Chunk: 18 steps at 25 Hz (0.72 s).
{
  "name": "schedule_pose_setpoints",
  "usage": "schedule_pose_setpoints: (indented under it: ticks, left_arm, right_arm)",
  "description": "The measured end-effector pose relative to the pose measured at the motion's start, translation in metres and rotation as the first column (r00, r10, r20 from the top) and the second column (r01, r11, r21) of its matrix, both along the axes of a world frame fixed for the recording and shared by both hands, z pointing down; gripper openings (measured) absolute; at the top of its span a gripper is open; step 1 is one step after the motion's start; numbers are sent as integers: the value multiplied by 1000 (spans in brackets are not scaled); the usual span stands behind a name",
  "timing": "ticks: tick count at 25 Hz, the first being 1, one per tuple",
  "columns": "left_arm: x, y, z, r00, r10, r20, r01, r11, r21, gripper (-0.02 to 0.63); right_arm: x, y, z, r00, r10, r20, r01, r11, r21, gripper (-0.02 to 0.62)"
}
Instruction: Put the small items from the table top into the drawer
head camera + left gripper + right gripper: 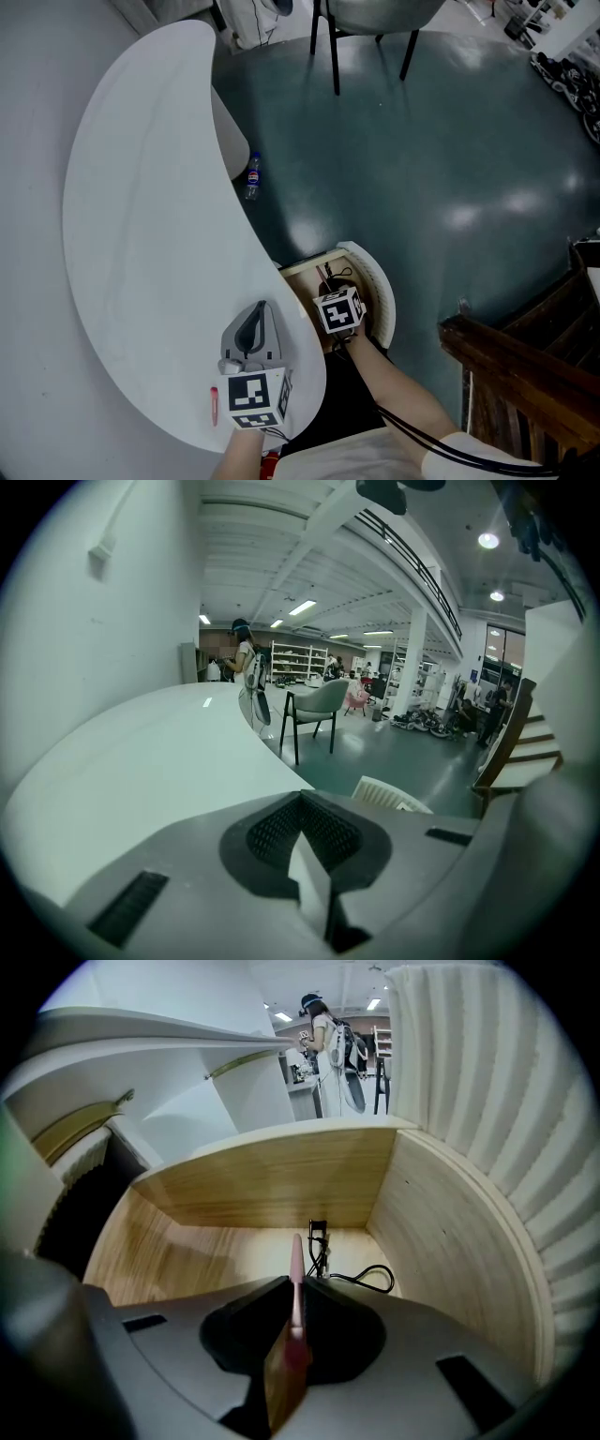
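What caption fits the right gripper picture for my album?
Right gripper holds a thin pink stick over the open wooden drawer, where a black wiry thing lies.

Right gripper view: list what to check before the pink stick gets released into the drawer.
1. Right gripper shut on the thin pink stick: ok.
2. Stick inside the open light wooden drawer: ok.
3. Stick tip touching the drawer floor: cannot tell.
4. Black looped tool already in the drawer, clear of the jaws: ok.
5. White curved table emptied of small items: not ok; a small red item lies beside the left gripper.
6. Left gripper empty: ok, jaws together.
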<state>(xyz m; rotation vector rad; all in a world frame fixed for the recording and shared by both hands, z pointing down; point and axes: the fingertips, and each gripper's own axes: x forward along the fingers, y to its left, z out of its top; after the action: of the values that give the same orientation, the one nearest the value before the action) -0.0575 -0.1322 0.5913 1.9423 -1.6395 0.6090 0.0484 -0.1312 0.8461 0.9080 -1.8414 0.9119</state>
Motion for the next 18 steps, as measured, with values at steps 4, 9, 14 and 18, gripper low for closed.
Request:
schedule_pose_setpoints:
  ticks: [4,9,14,18]
  left_arm:
    - [-3,3,2,1000,-9,-1,9,1000,-8,15]
    - [-3,7,4,1000,-22,2,22,1000,-14,16]
    - [-2,11,6,999,-39,7,39,999,-21,16]
    - [0,14,5,998,-53,15,53,998,-21,16]
  right_arm:
    - [-2,1,4,1000,4,6,-4,1000,-16,60]
    - [-1,2,6,1000,1,0,-1,1000,-29,60]
    - [-4,3,8,1000,-12,4,13,999,-41,60]
    - [-3,1,8,1000,-22,2,22,999,-29,60]
